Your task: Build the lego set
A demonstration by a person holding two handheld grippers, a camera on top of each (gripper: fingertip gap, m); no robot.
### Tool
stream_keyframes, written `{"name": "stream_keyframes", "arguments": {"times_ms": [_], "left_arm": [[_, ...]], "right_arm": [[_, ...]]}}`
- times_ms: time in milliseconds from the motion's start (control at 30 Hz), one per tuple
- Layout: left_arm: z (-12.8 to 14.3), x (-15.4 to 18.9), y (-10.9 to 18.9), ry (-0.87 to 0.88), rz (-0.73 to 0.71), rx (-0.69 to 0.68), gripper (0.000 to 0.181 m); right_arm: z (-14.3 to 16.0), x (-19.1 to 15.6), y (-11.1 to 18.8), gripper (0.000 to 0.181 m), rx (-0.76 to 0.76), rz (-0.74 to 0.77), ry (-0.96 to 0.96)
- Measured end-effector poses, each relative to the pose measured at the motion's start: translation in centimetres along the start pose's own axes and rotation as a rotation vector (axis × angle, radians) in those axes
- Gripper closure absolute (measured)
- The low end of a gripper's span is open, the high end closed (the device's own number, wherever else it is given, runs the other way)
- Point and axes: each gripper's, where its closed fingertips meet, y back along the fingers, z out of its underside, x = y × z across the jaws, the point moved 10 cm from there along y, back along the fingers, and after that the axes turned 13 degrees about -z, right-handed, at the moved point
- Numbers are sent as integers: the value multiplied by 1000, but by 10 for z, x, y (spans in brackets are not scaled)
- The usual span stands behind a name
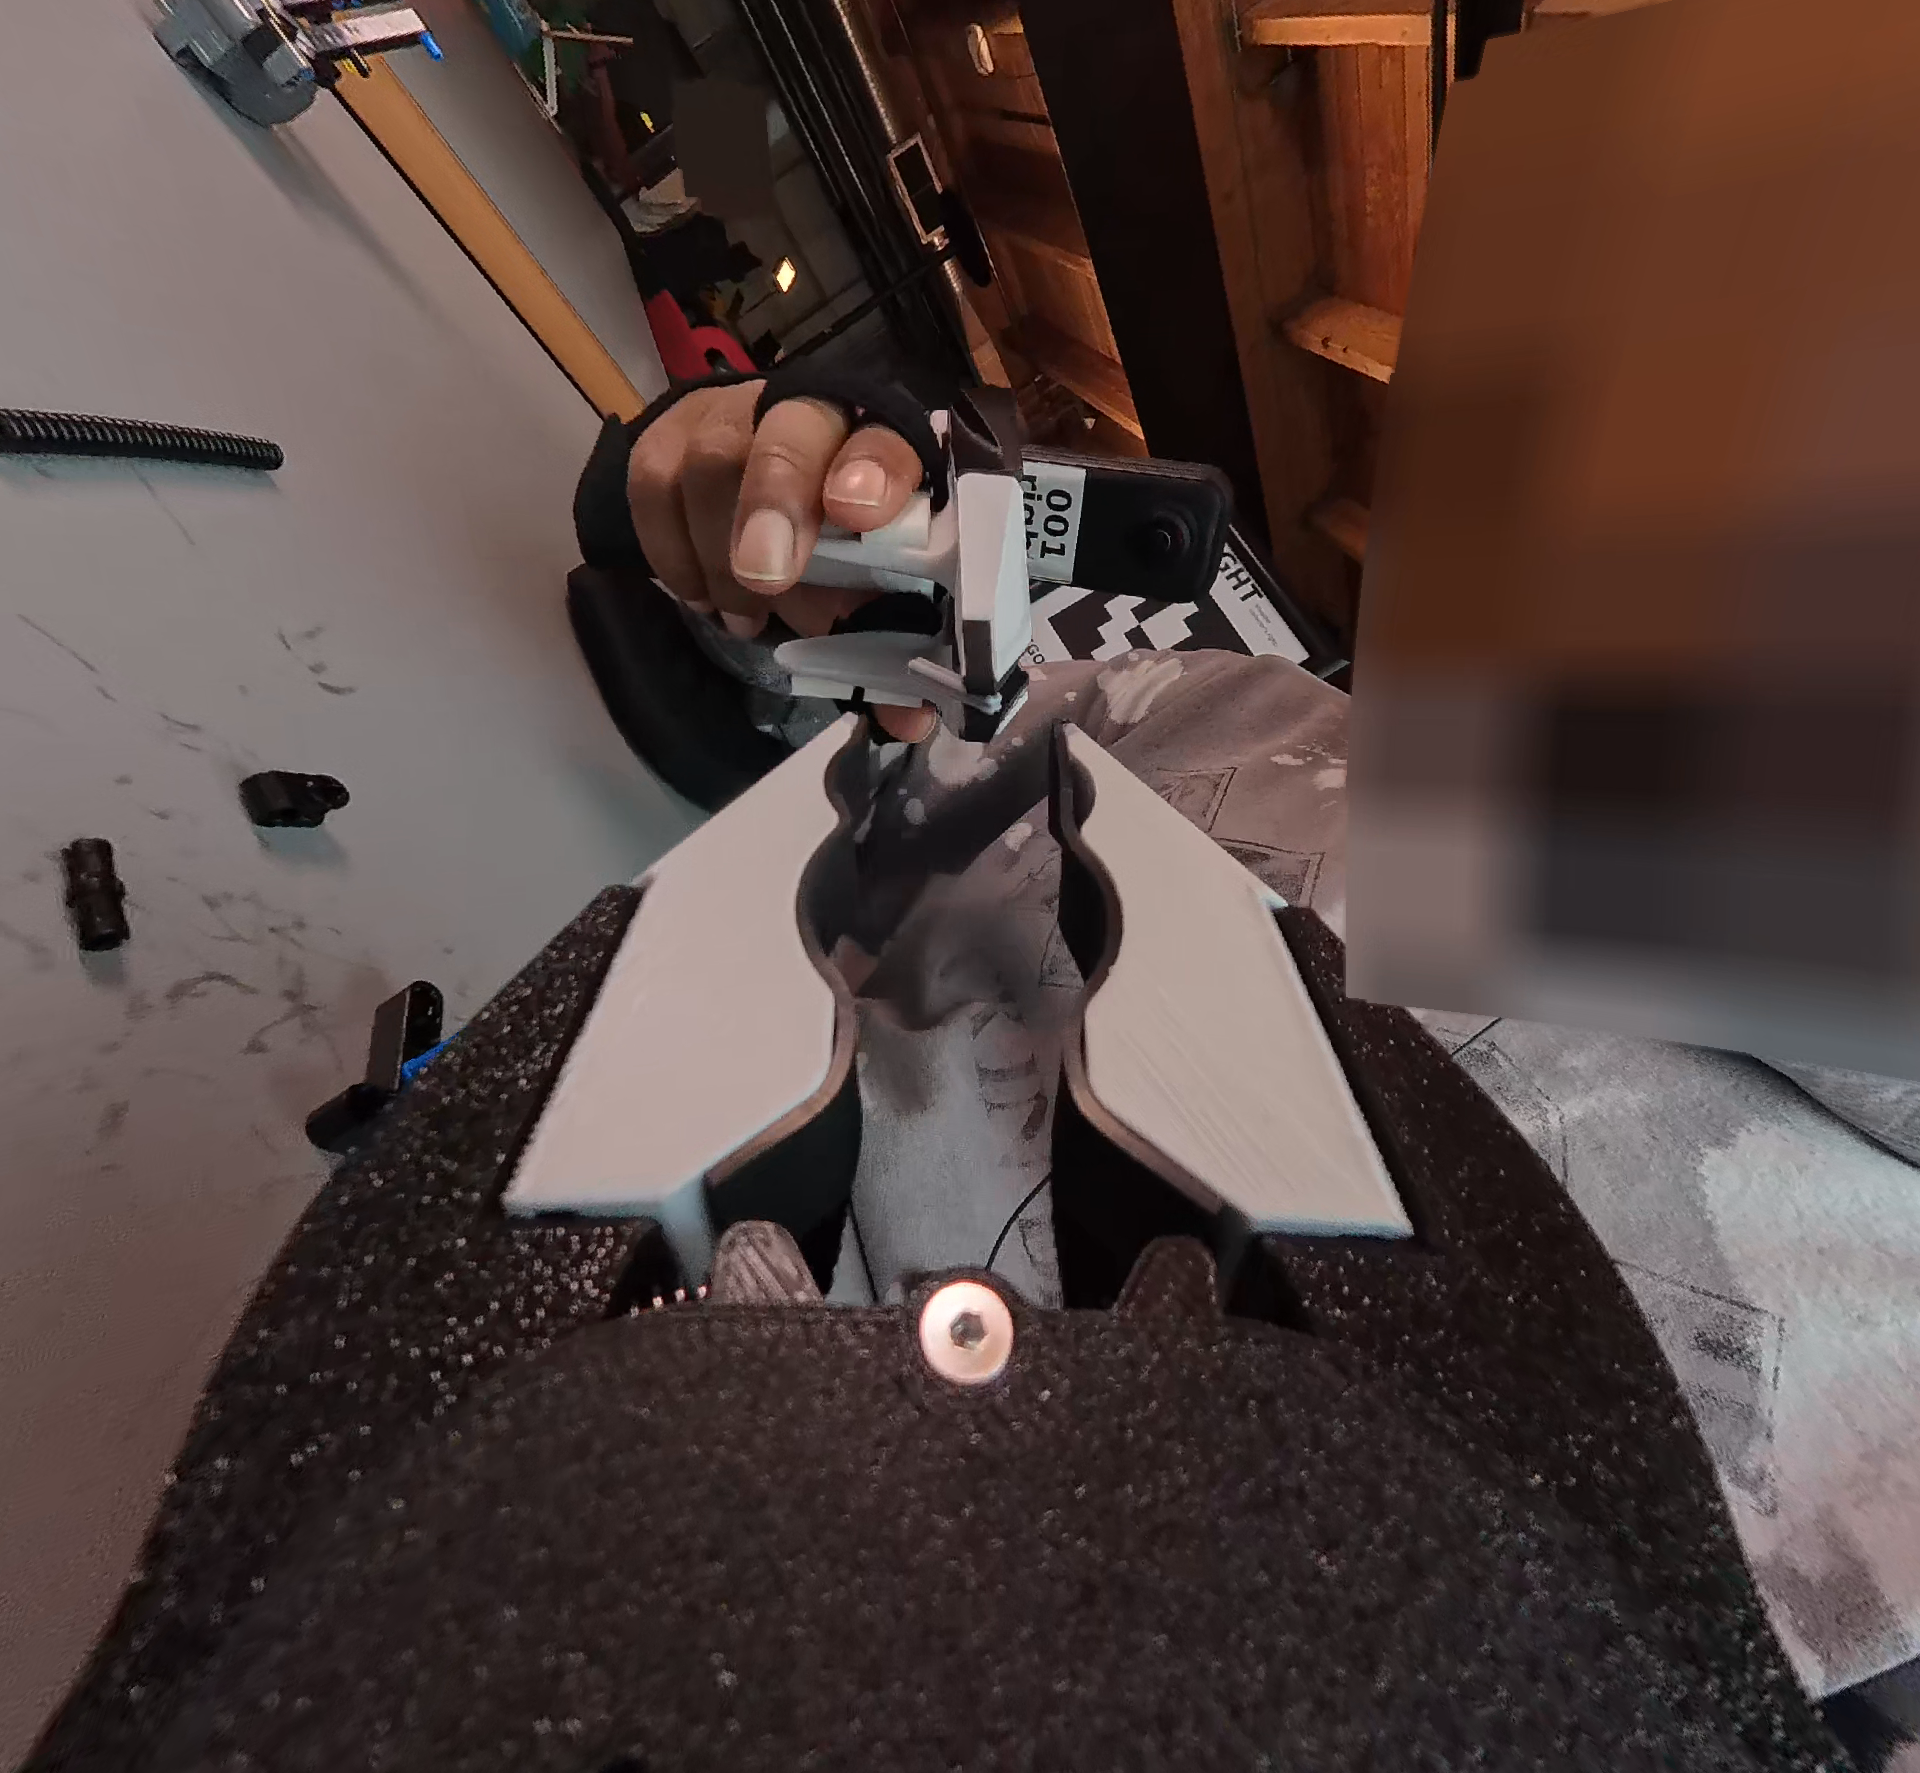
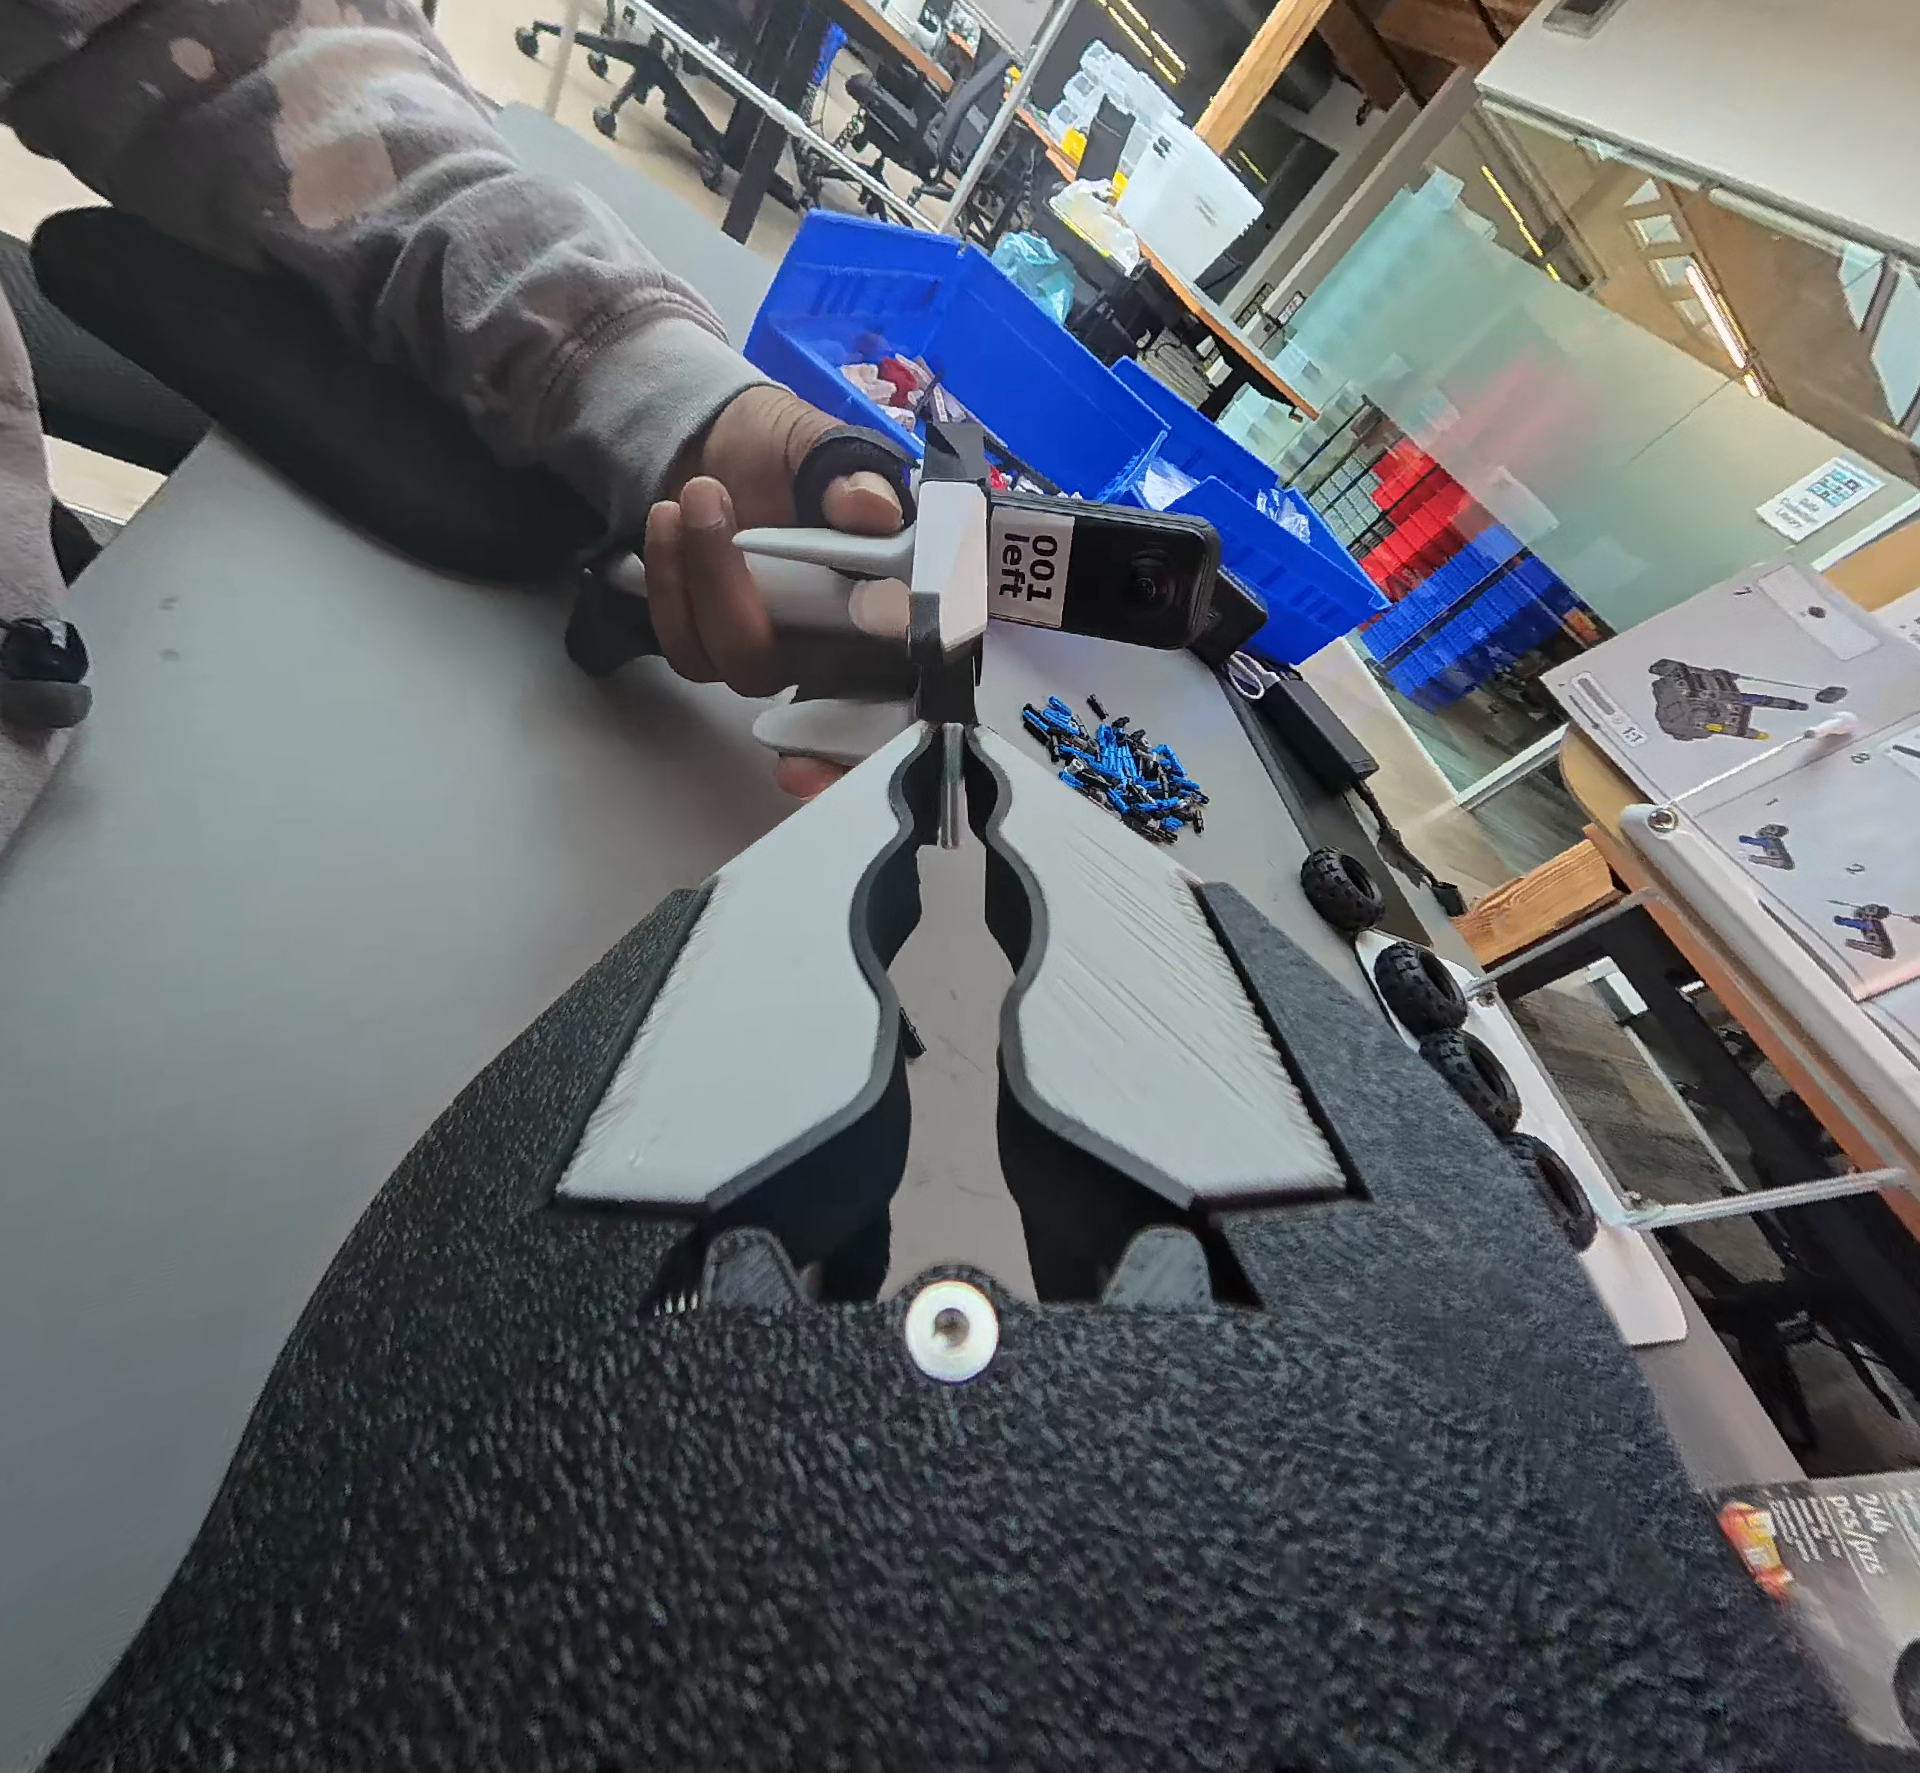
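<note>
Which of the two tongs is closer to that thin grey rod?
Right. The right tongs pinch the grey rod between their tips. The left tongs are open and empty, and face it from close by, tip to tip.

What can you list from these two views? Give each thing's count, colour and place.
Lego assembly: one, grey with blue pins, far edge of table.
Loose pieces: three, black, table, left wrist view.
Hose: one, black, ribbed, on table.
Pin pile: one, blue and black, on table.
Tyres: four, black, row right of pins.
Bins: at least two, blue, behind pins.
Instruction booklet: one, white, stand at right.
Left gripper: one, grey fingers, open.
Right gripper: one, grey fingers, shut on thin grey axle.
Hands: two, one holding each gripper.
</note>
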Motion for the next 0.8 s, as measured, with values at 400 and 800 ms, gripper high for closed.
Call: {"name": "stream_keyframes", "arguments": {"times_ms": [400, 800], "left_arm": [[-1, -7, -1, 40, -86, 35, 167], [-2, -7, 1, 61, -74, 52, 176]], "right_arm": [[6, 0, -8, 177, -106, 17, -9], [9, 1, -9, 167, -86, -13, -50]]}}
